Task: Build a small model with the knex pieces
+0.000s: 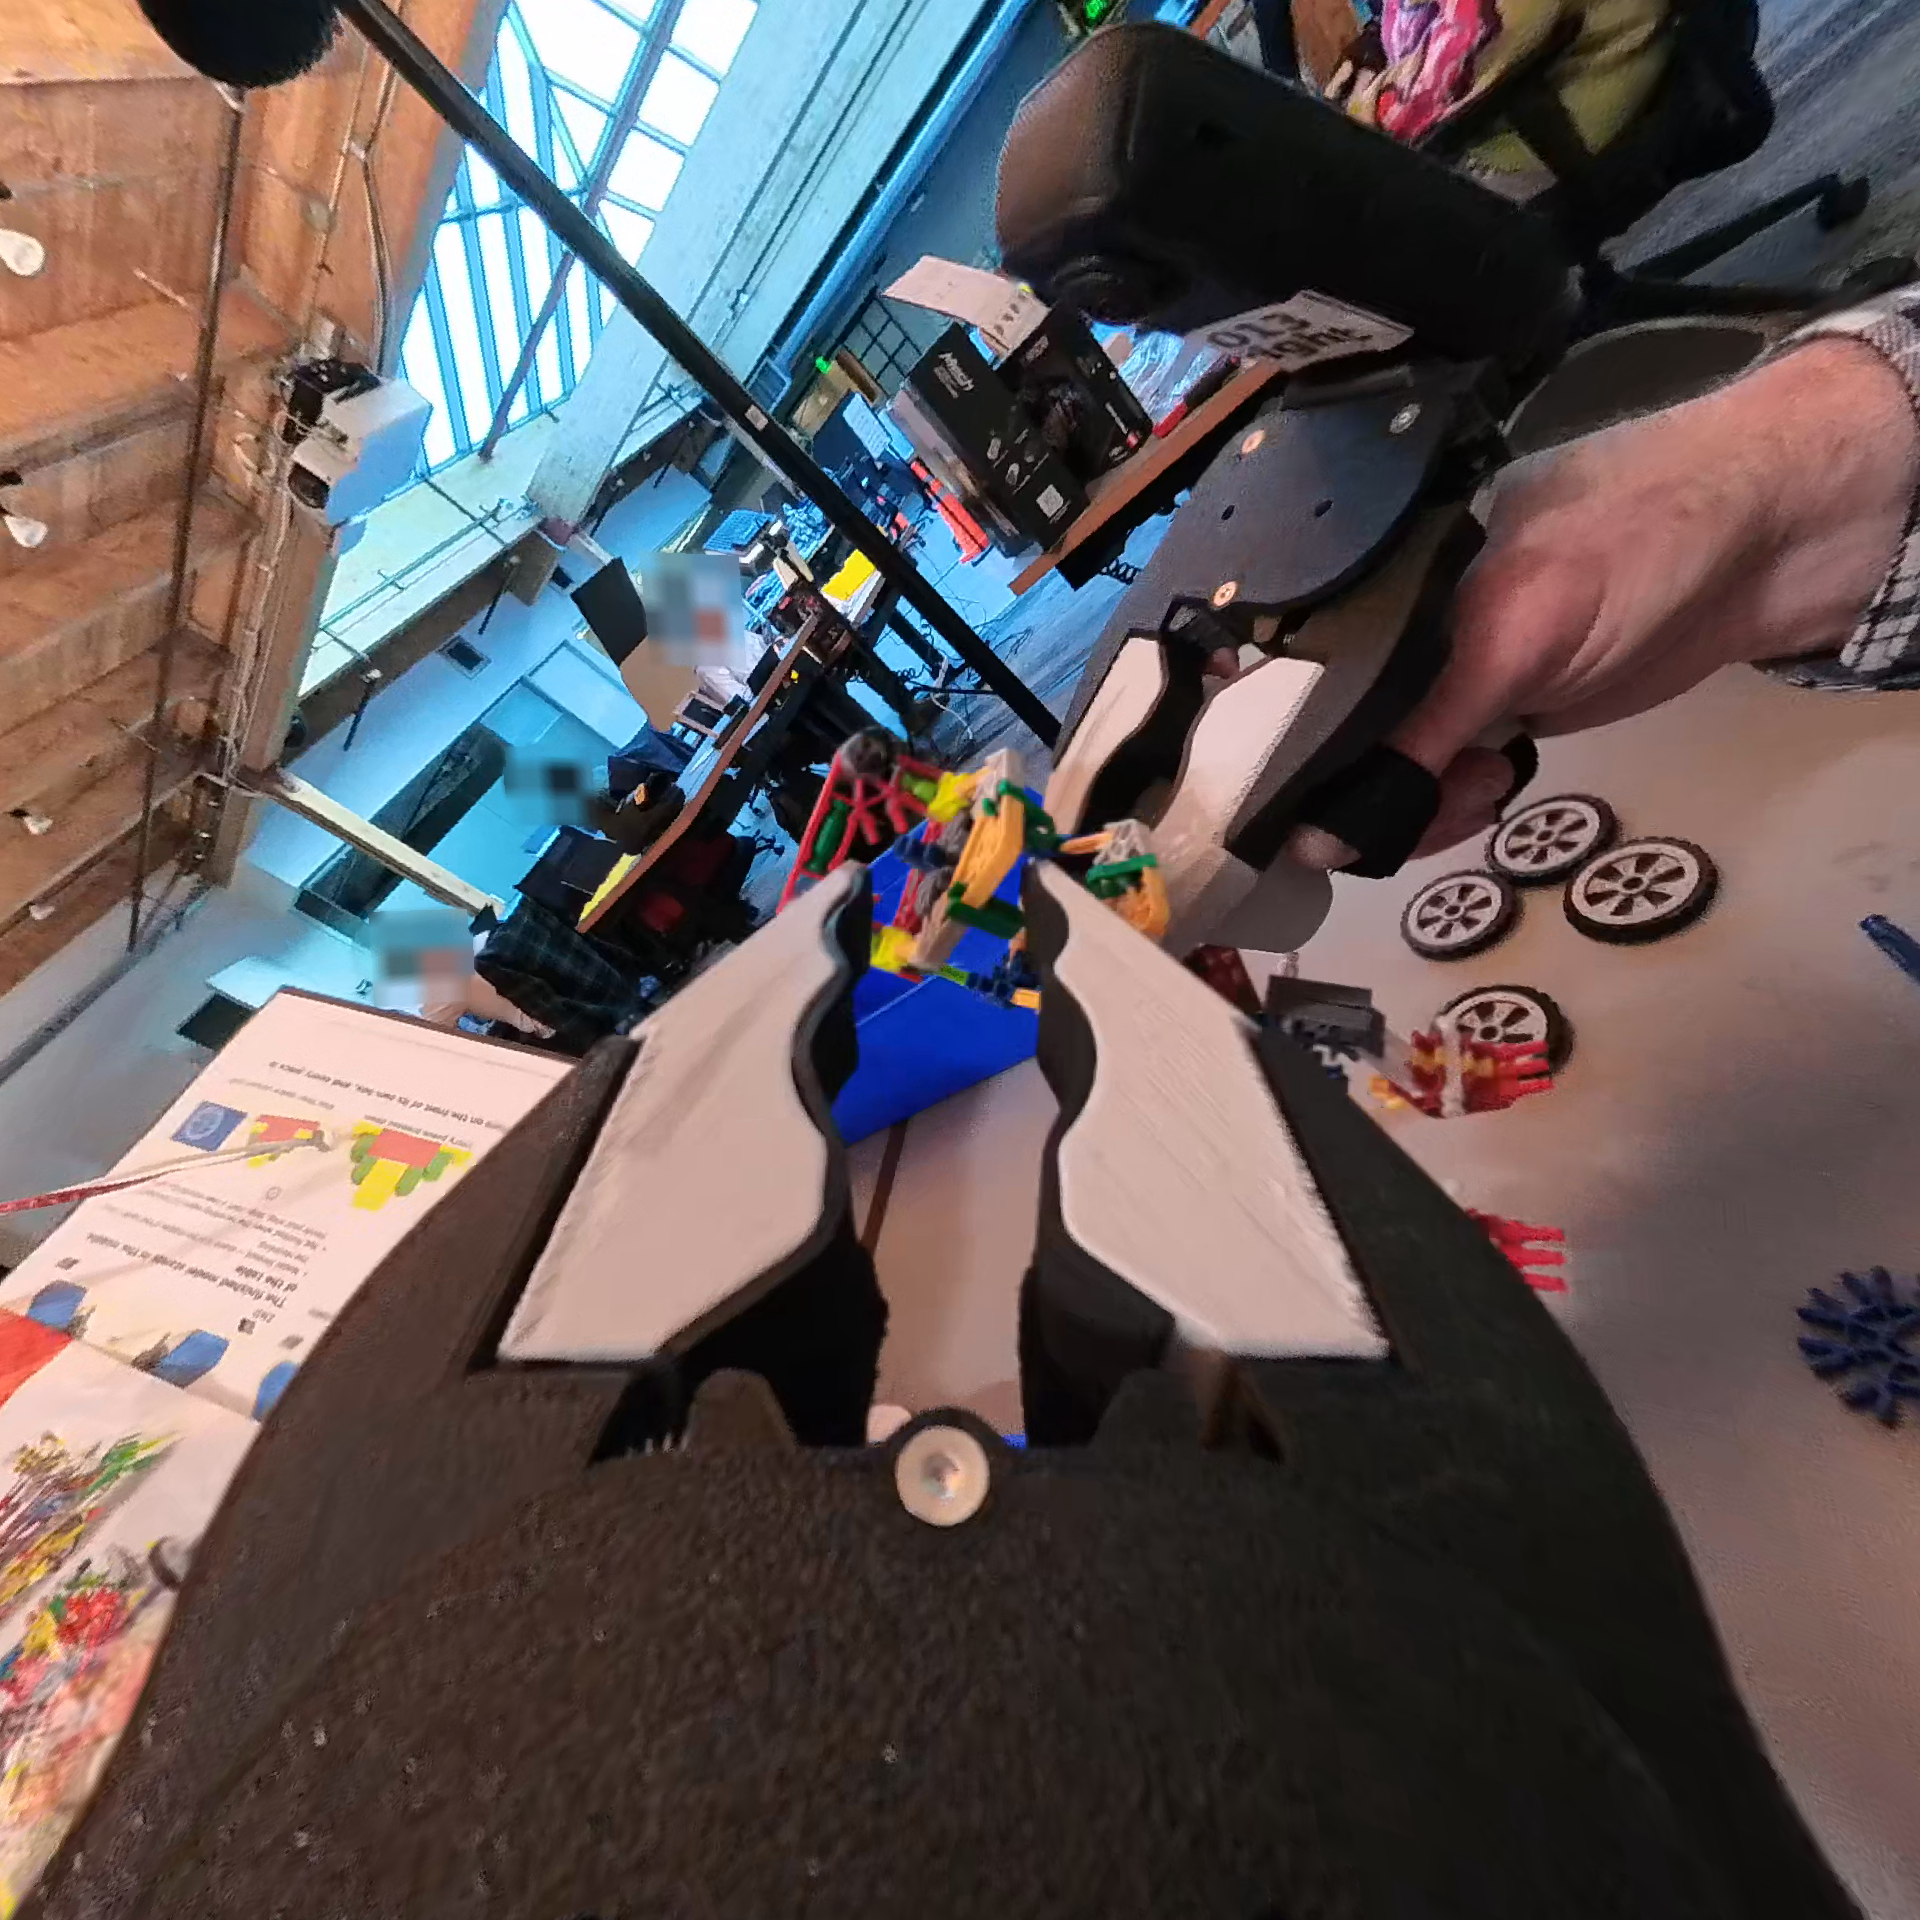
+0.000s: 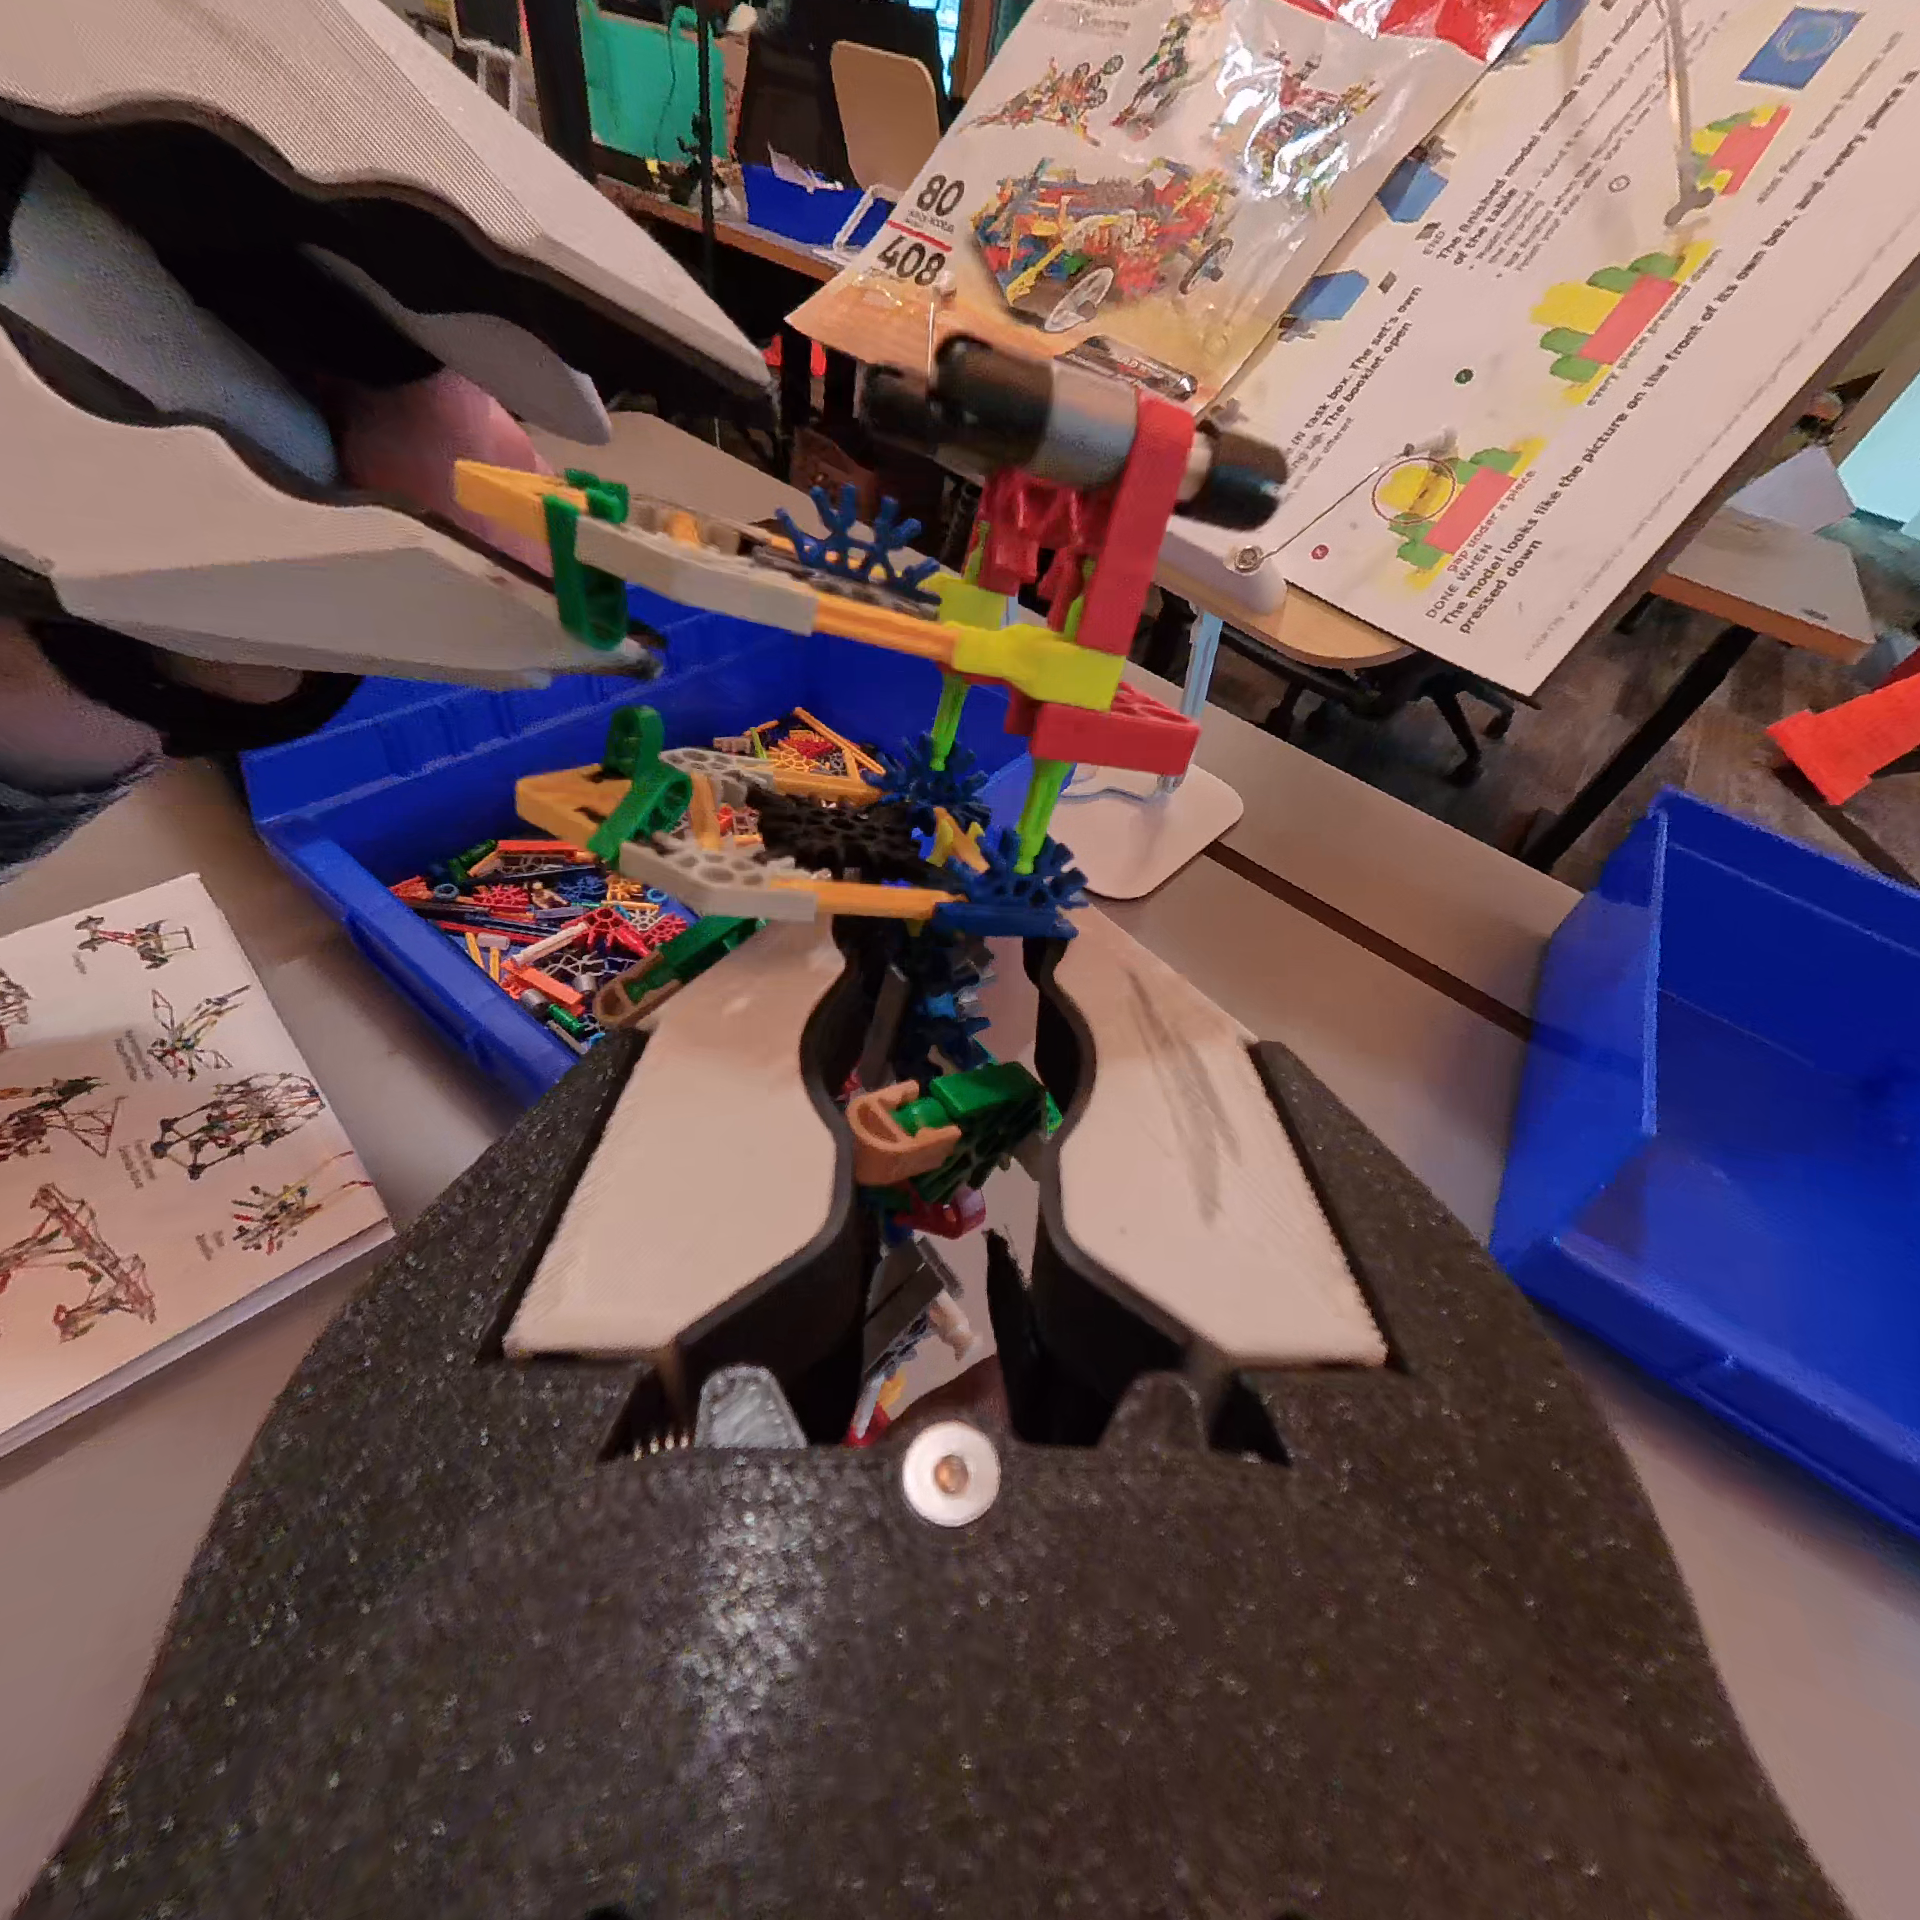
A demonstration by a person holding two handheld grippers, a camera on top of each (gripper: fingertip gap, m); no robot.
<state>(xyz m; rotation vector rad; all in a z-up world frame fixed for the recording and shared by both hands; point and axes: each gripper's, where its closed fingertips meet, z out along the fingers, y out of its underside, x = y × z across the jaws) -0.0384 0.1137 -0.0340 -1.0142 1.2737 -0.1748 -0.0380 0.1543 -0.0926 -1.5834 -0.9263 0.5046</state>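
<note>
Tongs in the left wrist view: the left gripper stands part open, its tips straddling the rod-and-connector model at twelve o'clock; whether they pinch it I cannot tell. The right gripper meets the same model from two o'clock. Four loose wheels lie on the table at three o'clock.

In the right wrist view the right gripper is closed on the model's blue-and-green base, likely to steady it. The left gripper, entering from ten o'clock, nips its upper yellow arm. The blue parts bin sits behind, the booklet at nine.
</note>
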